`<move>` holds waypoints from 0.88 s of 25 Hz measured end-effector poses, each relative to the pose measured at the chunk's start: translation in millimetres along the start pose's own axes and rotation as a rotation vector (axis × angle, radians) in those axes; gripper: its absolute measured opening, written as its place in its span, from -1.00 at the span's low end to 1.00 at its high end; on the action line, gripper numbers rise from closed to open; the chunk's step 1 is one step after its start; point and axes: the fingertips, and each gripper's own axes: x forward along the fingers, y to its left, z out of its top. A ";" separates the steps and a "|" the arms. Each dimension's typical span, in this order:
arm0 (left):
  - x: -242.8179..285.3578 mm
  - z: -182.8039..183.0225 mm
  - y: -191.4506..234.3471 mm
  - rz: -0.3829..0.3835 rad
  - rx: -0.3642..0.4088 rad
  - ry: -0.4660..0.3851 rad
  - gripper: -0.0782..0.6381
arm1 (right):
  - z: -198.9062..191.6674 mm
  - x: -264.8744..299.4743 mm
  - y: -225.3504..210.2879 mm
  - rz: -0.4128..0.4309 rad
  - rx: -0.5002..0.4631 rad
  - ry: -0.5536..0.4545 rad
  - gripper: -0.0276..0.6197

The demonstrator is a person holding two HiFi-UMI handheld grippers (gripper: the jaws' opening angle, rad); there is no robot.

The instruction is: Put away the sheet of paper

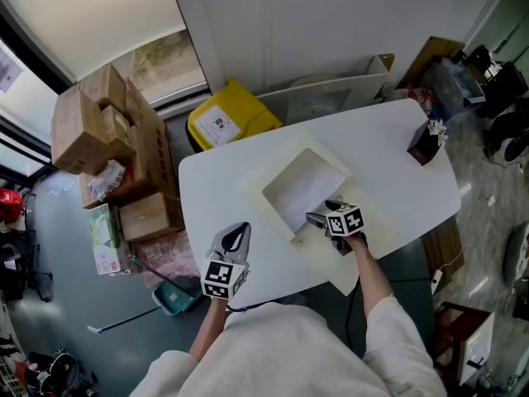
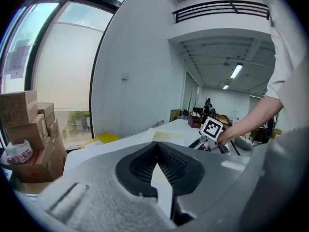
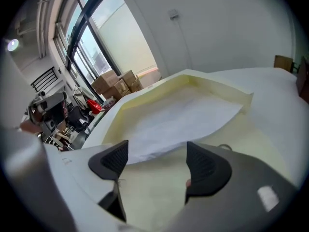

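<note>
Seen from above: a white table (image 1: 388,147). Over its near left edge is the left gripper (image 1: 240,228), jaws pressed together with nothing between them. To its right, mid-table, a shallow cream tray (image 1: 281,162) holds the sheet of paper (image 1: 302,190), which lies inside it. At the tray's near edge the right gripper (image 1: 319,219) tilts downward, jaws wide apart and empty, with the paper's near edge just beyond them.

We see the sheet of paper (image 1: 302,190) lying in the cream tray (image 1: 277,168) on the bench (image 1: 388,139). Our right gripper (image 1: 318,219) is at the tray's near rim. Our left gripper (image 1: 240,227) is apart, to the near left.
</note>
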 end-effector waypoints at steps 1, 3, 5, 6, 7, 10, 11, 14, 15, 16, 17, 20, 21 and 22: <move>0.5 0.0 0.0 -0.002 0.001 0.000 -0.78 | 1.3 -2.2 -3.3 -0.022 0.003 -0.016 0.19; 2.0 -0.1 -0.5 -0.008 0.002 0.002 -0.78 | 4.5 -7.5 -9.6 -0.071 -0.004 -0.047 0.19; 3.3 -0.1 -2.3 -0.018 0.002 0.004 -0.78 | 7.3 -14.0 -13.0 -0.104 -0.009 -0.078 0.16; 4.1 0.2 -3.7 -0.024 0.003 0.003 -0.78 | 8.7 -17.9 -13.9 -0.115 -0.007 -0.093 0.11; 4.9 0.8 -5.4 -0.030 0.003 0.001 -0.78 | 9.8 -22.1 -15.1 -0.127 -0.002 -0.109 0.05; 7.5 2.8 -11.4 -0.049 0.009 -0.002 -0.78 | 12.0 -34.6 -20.0 -0.169 0.019 -0.156 -0.33; 8.1 3.2 -13.2 -0.055 0.011 -0.003 -0.78 | 11.6 -37.7 -21.0 -0.180 0.027 -0.167 -0.41; 8.4 4.1 -18.0 -0.069 0.019 -0.006 -0.78 | 6.5 -45.2 -22.0 -0.209 0.030 -0.182 -0.69; 8.2 4.4 -19.5 -0.073 0.022 -0.008 -0.78 | 4.3 -47.7 -22.5 -0.220 0.028 -0.184 -0.77; 7.9 4.6 -20.8 -0.076 0.024 -0.009 -0.78 | 2.6 -50.3 -23.0 -0.231 0.029 -0.189 -0.81; 7.6 4.9 -21.9 -0.078 0.025 -0.009 -0.78 | 1.6 -53.2 -23.4 -0.240 0.033 -0.197 -0.89; 5.7 6.0 -25.1 -0.085 0.029 -0.013 -0.78 | 0.6 -62.3 -21.7 -0.255 0.043 -0.227 -0.91; 4.7 6.2 -26.3 -0.087 0.031 -0.014 -0.78 | 0.8 -65.6 -20.3 -0.260 0.043 -0.237 -0.91; 3.7 6.3 -27.5 -0.089 0.032 -0.015 -0.78 | 1.3 -69.0 -18.9 -0.266 0.040 -0.247 -0.91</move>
